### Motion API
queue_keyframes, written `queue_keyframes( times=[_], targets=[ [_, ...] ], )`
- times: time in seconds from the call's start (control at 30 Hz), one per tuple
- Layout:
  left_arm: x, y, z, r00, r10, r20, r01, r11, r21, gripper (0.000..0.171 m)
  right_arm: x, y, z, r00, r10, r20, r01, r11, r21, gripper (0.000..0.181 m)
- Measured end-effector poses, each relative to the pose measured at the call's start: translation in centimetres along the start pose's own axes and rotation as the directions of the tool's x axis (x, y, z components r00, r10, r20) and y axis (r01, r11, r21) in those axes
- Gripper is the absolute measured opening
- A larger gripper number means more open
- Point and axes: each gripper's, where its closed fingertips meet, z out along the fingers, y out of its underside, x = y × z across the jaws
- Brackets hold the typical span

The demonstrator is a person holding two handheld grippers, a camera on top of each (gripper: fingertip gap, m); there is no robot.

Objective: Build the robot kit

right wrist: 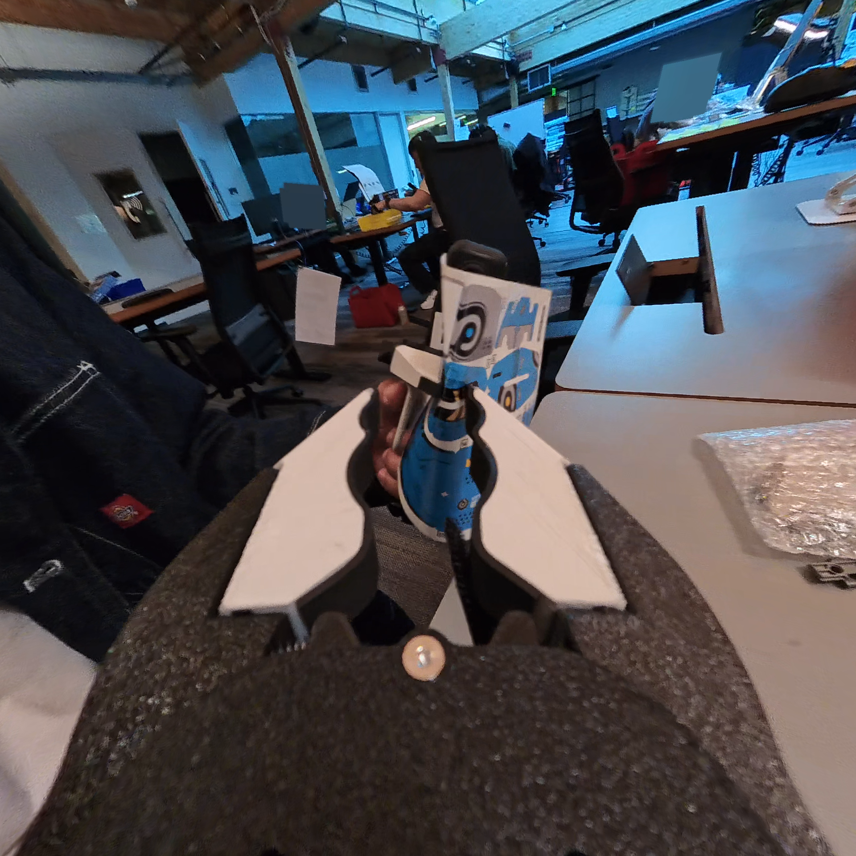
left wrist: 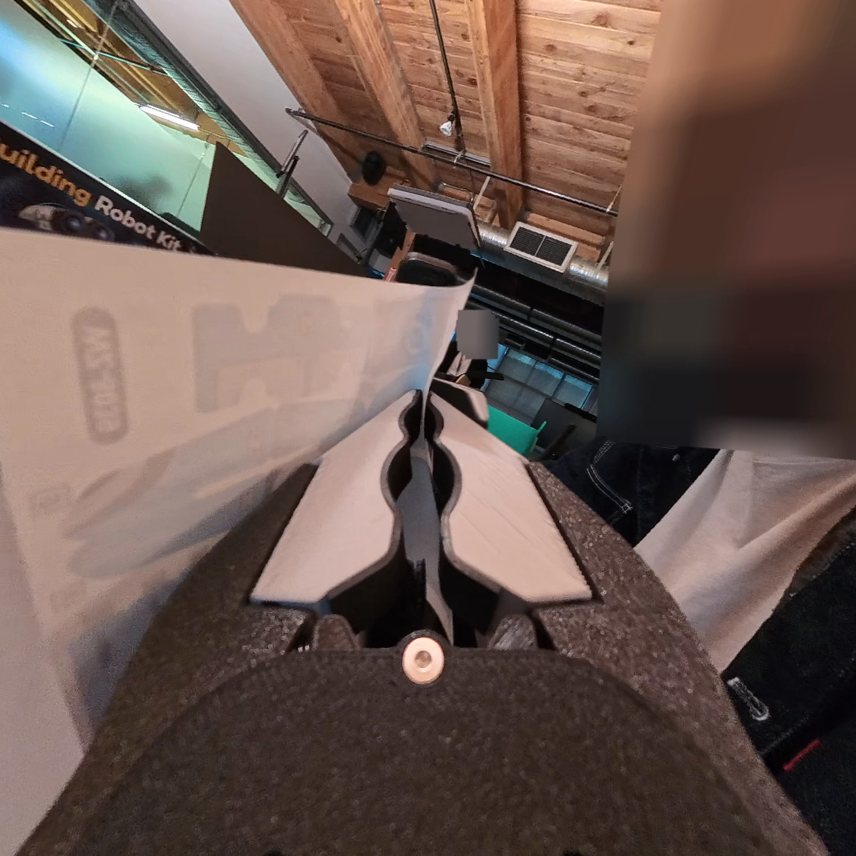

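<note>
My left gripper points up toward the wooden ceiling and is shut on the edge of a thin white sheet. The sheet curves away to the left and faint print shows through its back. In the right wrist view the same sheet shows its printed side in blue, white and grey. It hangs between the fingers of my open right gripper, close against the right finger. The left gripper pinches it just beyond, with a hand behind it.
A grey table lies to the right with a bubble-wrap packet and a small dark part. A second table stands behind it. A person's dark denim jacket fills the left. Office chairs and desks stand beyond. Only a small space, under 4 cm, lies between the two pairs of fingers.
</note>
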Motion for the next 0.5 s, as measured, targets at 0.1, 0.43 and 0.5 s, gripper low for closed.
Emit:
queue_keyframes(
  times=[0.1,0.43,0.5],
  targets=[
    [0.7,0.1,0.3,0.999,-0.004,-0.035,0.004,1.0,-0.006,0.0,-0.1,-0.2,-0.3,1.0,0.002,0.013,-0.002,1.0,0.008,0.024],
    [1.4,0.4,0.5,0.996,-0.029,-0.081,0.029,1.0,-0.011,0.0,-0.5,-0.1,-0.7,0.993,0.066,0.096,-0.066,0.998,-0.001,0.011],
    [1.3,0.3,0.6,0.998,-0.017,-0.067,0.016,1.0,-0.005,0.0,-0.3,-0.1,-0.8,0.993,0.081,0.091,-0.081,0.997,0.003,0.01]
  ],
)
